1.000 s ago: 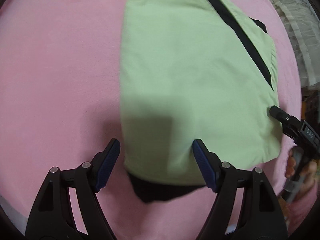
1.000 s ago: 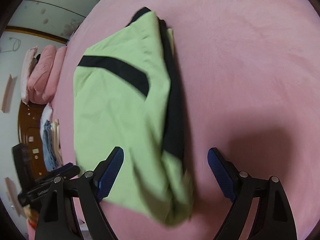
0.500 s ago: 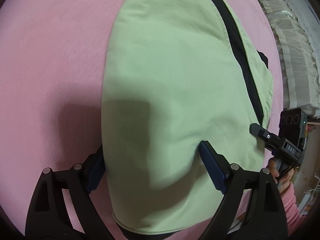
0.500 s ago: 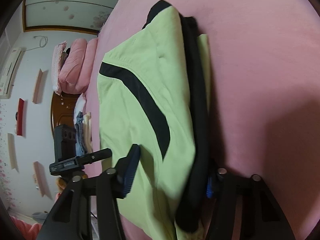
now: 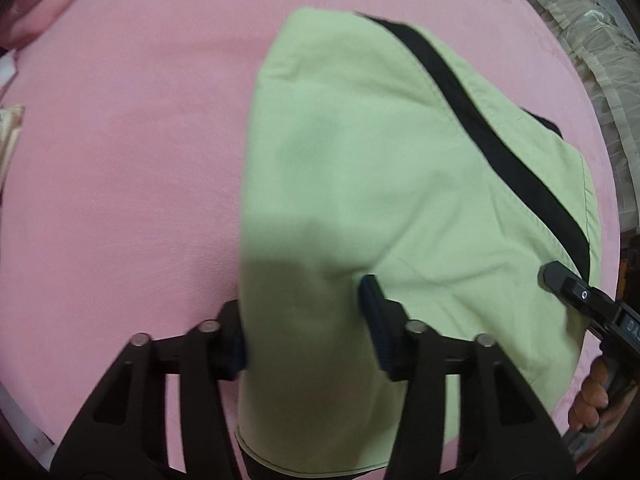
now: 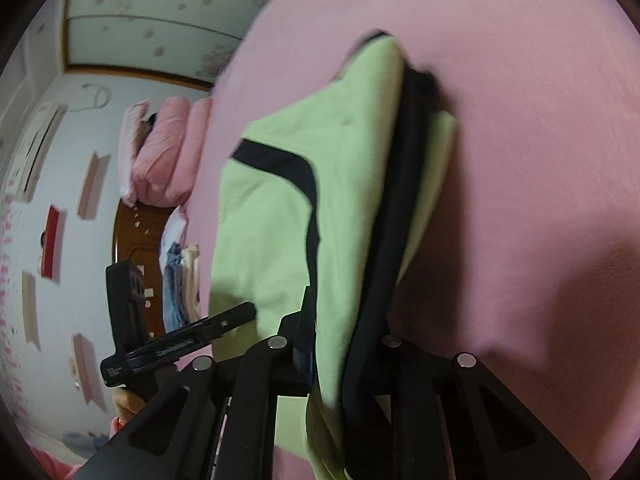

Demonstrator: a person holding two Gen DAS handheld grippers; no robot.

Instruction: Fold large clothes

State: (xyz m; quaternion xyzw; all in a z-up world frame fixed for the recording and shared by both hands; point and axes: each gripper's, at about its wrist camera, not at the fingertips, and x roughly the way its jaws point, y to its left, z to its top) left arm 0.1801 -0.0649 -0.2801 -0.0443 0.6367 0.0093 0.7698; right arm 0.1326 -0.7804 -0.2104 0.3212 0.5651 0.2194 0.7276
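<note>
The light-green garment with black trim, a soft cotton-like piece already folded into a thick stack (image 5: 380,184), lies on the pink plush bed cover (image 5: 120,160), its long axis running away from both cameras toward the far side of the bed. Its near short edge sits inside both sets of jaws. The left gripper (image 5: 306,326) straddles the near left corner, its jaws closing with the green layers bunched between the blue pads; fabric creases at the right pad, so contact appears made. The right gripper (image 6: 346,340) takes the near right corner, where the black inner layer shows along the stack's side edge; its jaws are closing and stand narrow, pinching green and black layers together. In my judgement both hands are equally placed: each holds one corner of the same edge, so the coming move turns on carrying that near edge along the long axis toward the far edge. Count: one garment, two grippers, one black diagonal stripe (image 5: 480,120) on the top face. Beyond the bed, the right view shows a rolled pink quilt (image 6: 164,152), a brown wooden headboard (image 6: 136,232) and a small stack of folded clothes (image 6: 180,280), well apart from the work.
</note>
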